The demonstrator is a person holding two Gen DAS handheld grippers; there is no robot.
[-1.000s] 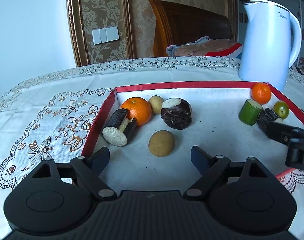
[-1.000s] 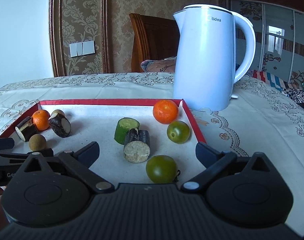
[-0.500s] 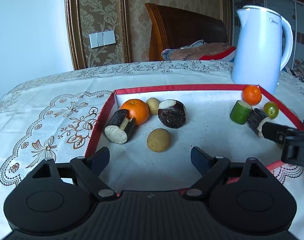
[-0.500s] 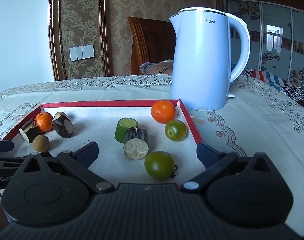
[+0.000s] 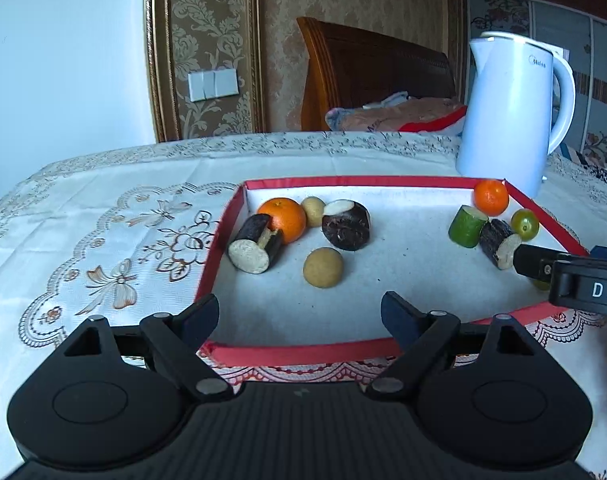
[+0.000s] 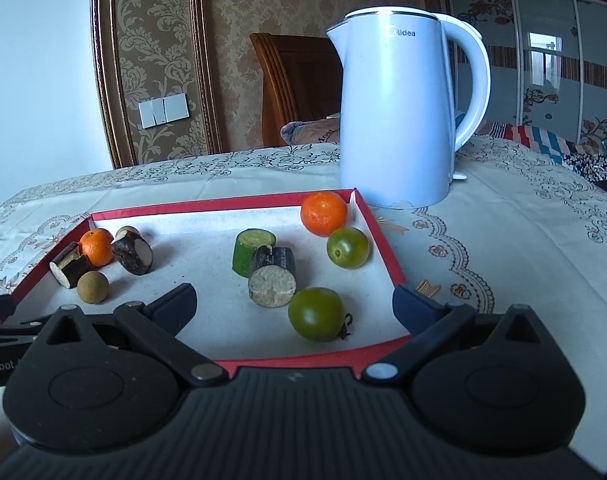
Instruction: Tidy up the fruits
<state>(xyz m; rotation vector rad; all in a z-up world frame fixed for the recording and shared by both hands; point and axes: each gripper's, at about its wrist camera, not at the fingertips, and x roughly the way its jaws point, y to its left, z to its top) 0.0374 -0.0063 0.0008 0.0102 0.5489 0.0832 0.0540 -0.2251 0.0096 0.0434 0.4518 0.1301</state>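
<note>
Your left gripper (image 5: pixel 299 312) stands wide apart with nothing between its fingers, hovering over the near rim of the red-edged tray (image 5: pixel 291 354) on the desk (image 5: pixel 103 216). Ahead of it and to its left, a dark cut piece with a pale end (image 5: pixel 255 244) lies against the tray's left wall, touching an orange (image 5: pixel 283 218). Just beyond the orange sits a small tan fruit (image 5: pixel 313 211), and beside that a dark round chunk (image 5: pixel 346 230). Straight ahead of your left gripper, nearest to it, a round tan fruit (image 5: pixel 323 267) lies alone.

Your right gripper (image 6: pixel 295 304) is also spread wide and holds nothing; its right finger hangs past the tray's right rim. Directly ahead, between the fingers, rests a green tomato (image 6: pixel 316 314). Just beyond it lies a dark cylinder with a pale cut face (image 6: pixel 272 280), touching a green cut piece (image 6: pixel 253 251) behind it. Ahead and slightly right sits a second green tomato (image 6: pixel 348 247), and beyond it a small orange (image 6: pixel 323 213) in the far right corner. A white kettle (image 6: pixel 399 112) stands on the desk just past that corner.
</note>
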